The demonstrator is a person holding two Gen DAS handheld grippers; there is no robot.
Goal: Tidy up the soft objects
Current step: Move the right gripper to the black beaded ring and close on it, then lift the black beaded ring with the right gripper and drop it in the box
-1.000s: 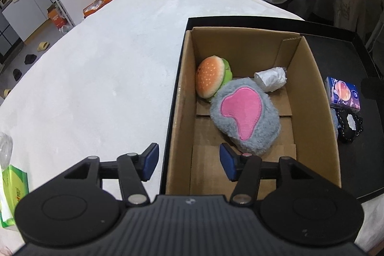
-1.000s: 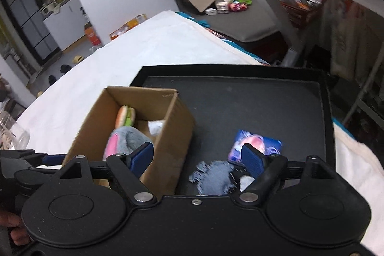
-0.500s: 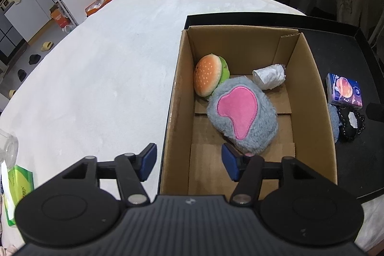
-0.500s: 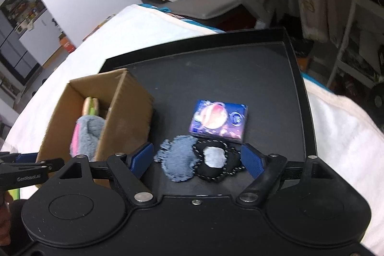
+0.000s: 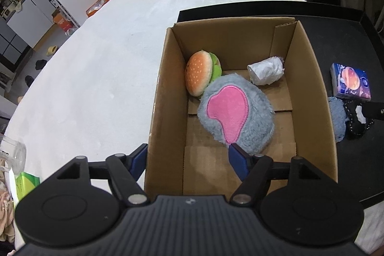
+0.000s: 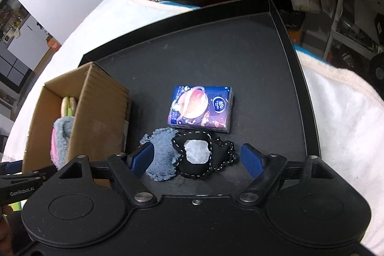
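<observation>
Left gripper (image 5: 188,161) jaws straddle near wall of cardboard box (image 5: 165,97), have just been opening, nothing gripped. Inside: burger plush (image 5: 199,76), grey-pink plush (image 5: 236,113), white wad (image 5: 265,70). Tissue pack (image 5: 350,80) outside on black tray (image 5: 345,28)

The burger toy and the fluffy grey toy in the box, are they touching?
Touching. In the left wrist view the burger toy leans against the box wall, and its lower edge meets the fluffy grey toy with no cardboard floor showing between them.
</observation>
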